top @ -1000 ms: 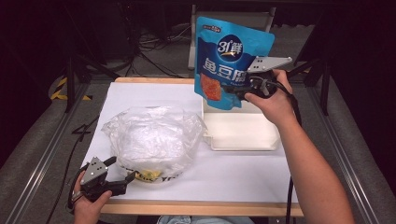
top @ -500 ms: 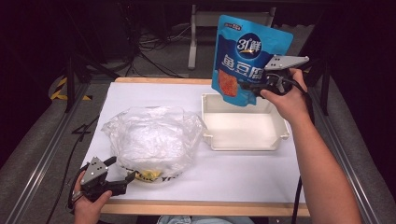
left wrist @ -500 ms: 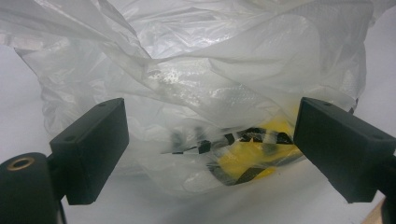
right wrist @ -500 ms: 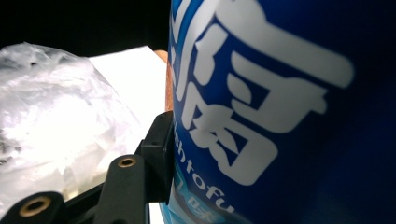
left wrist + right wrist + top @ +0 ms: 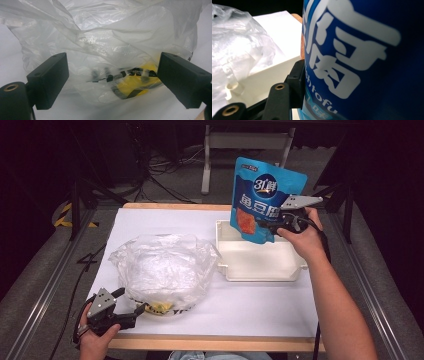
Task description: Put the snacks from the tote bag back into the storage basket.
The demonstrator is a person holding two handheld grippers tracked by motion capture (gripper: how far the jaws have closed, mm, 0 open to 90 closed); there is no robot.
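Right now my right gripper (image 5: 265,225) is clamped on the lower right edge of the blue snack pouch (image 5: 265,200), holding it upright with its bottom corner just over the far left part of the white tray (image 5: 260,270); in the right gripper view one black jaw presses flat against the pouch's printed face (image 5: 362,50). My left gripper (image 5: 131,312) rests at the near left edge of the table (image 5: 260,310) with its jaws spread wide, pointing at the crumpled clear plastic bag (image 5: 165,270). Through that bag a yellow and black printed patch (image 5: 135,80) shows between my open jaws, which press on nothing.
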